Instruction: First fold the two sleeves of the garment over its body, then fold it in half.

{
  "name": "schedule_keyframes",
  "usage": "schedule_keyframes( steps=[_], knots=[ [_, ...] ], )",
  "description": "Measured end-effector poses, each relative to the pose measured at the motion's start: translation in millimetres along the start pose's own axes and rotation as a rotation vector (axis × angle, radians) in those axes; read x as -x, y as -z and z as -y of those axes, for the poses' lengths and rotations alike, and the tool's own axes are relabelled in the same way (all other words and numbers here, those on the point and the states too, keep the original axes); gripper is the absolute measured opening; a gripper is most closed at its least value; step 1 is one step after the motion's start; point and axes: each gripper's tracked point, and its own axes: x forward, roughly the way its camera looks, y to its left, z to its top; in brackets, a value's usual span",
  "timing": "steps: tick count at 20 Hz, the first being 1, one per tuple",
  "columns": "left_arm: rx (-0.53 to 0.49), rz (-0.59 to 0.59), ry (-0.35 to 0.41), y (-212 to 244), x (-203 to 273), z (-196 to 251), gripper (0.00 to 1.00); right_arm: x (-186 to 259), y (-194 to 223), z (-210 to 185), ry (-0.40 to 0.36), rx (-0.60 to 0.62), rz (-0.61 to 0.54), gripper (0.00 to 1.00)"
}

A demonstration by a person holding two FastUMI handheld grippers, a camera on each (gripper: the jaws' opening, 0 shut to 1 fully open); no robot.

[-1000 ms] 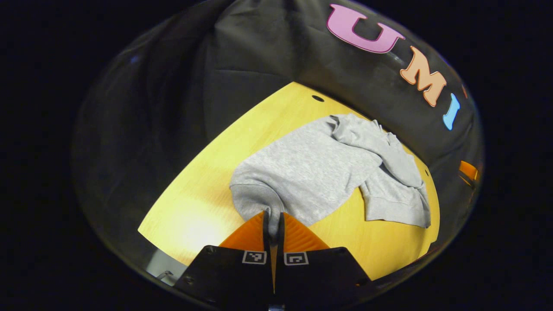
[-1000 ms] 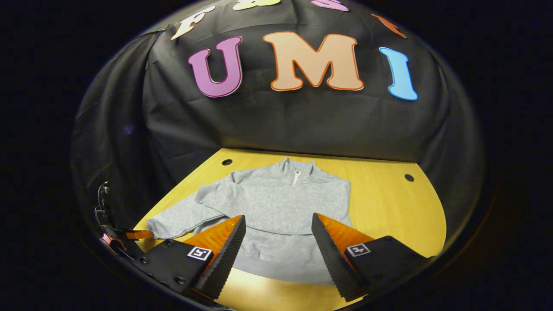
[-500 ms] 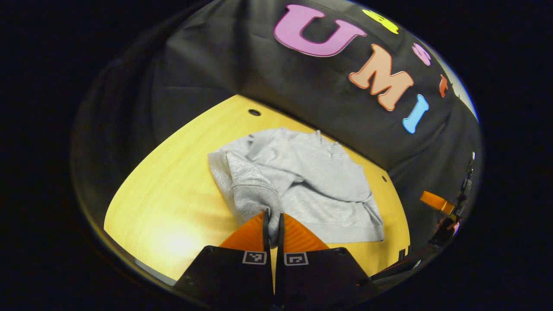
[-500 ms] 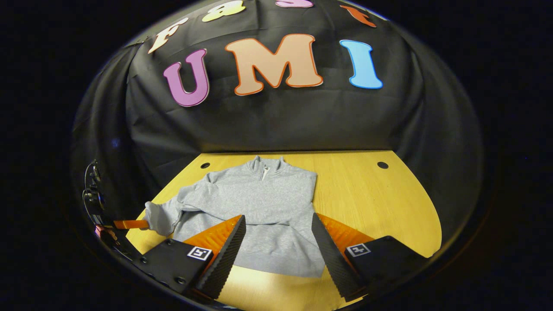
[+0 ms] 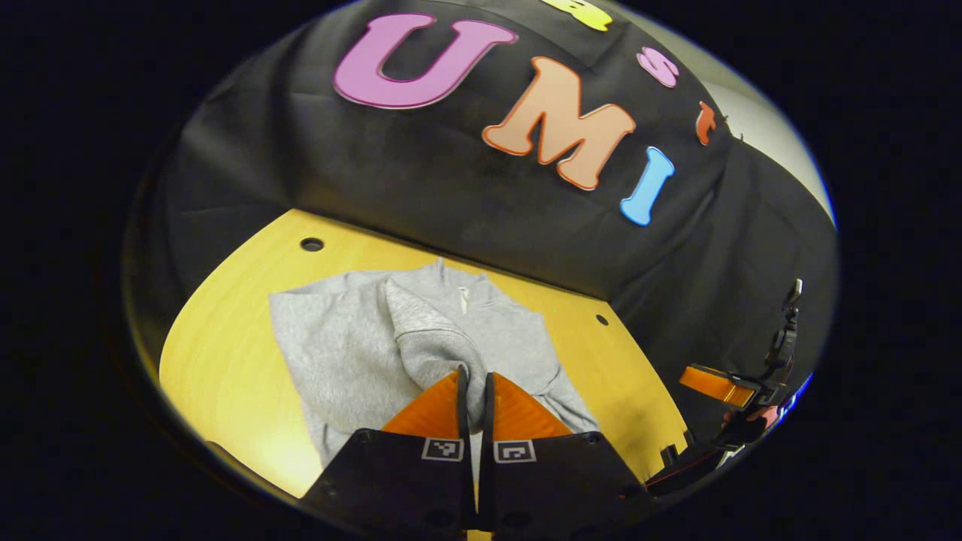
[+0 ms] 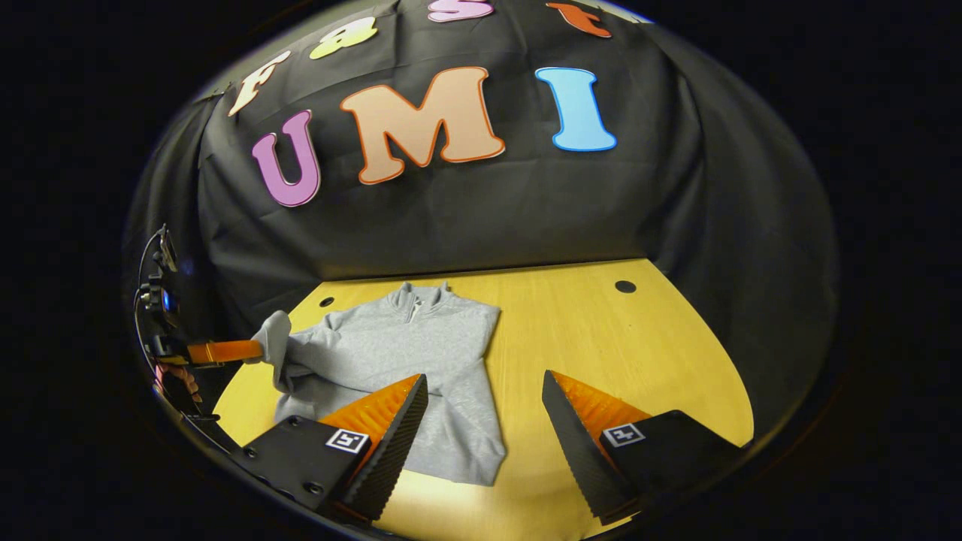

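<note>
garment [image 5: 353, 353] sleeve [image 5: 440, 349] pinched in left gripper [image 5: 475, 391] jaws, lifted over body.

Left tool [image 5: 475, 394] pinched closed on cloth; right tool [image 6: 485, 409] spread wide.

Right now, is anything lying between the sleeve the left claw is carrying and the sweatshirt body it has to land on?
Nothing visible. The left claw is shut on the sleeve cuff, lifted above the grey sweatshirt. The chest beneath is bare fabric, and the open right claw hangs off to the side over the wooden table.
</note>
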Motion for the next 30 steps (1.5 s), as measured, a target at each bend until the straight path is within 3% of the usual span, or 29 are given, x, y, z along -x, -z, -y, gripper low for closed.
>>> schedule_keyframes(
  steps=[2,3,5,7,8,9,10,12,20,21,22,23,24,27,28,29,30],
  knots=[
    [-0.05,-0.008,0.043,-3,-22,29,0.0,-2,-1,16,0.012,-0.01,0.002,0.92],
    [-0.075,-0.009,0.063,-5,-34,43,0.0,-3,-1,24,0.017,-0.017,0.001,0.96],
    [-0.108,-0.018,0.107,-6,-57,71,0.0,-4,1,37,0.026,-0.033,-0.005,0.92],
    [-0.125,-0.035,0.162,-4,-80,100,0.0,-6,3,49,0.036,-0.045,-0.011,0.96],
    [-0.136,-0.043,0.19,-2,-93,114,0.0,-7,3,54,0.039,-0.05,-0.01,0.92],
    [-0.152,-0.048,0.208,-1,-105,125,0.0,-7,2,58,0.04,-0.055,-0.011,0.97],
    [-0.169,-0.052,0.22,0,-118,134,0.0,-8,4,61,0.044,-0.057,-0.012,0.92],
    [-0.198,-0.059,0.244,3,-138,150,0.0,-9,1,69,0.052,-0.058,-0.006,0.92],
    [-0.275,-0.138,0.197,41,-204,161,0.03,-11,2,84,0.078,-0.054,-0.004,0.92],
    [-0.274,-0.153,0.189,48,-209,158,0.05,-11,1,83,0.08,-0.056,0.001,0.97],
    [-0.268,-0.173,0.189,58,-212,155,0.11,-13,1,81,0.078,-0.06,0.002,0.93],
    [-0.256,-0.203,0.204,64,-210,155,0.11,-13,3,79,0.078,-0.058,0.0,0.93],
    [-0.236,-0.232,0.23,75,-213,160,0.31,-14,5,77,0.079,-0.05,-0.005,0.93],
    [-0.228,-0.237,0.2,81,-206,150,0.9,-16,11,70,0.065,-0.021,-0.023,0.93],
    [-0.231,-0.233,0.197,80,-200,145,0.89,-17,14,66,0.056,-0.012,-0.029,0.93],
    [-0.237,-0.239,0.196,80,-193,141,0.94,-18,16,60,0.049,-0.001,-0.034,0.93],
    [-0.252,-0.246,0.195,80,-184,133,0.89,-20,19,53,0.041,0.008,-0.041,0.93]
  ],
)
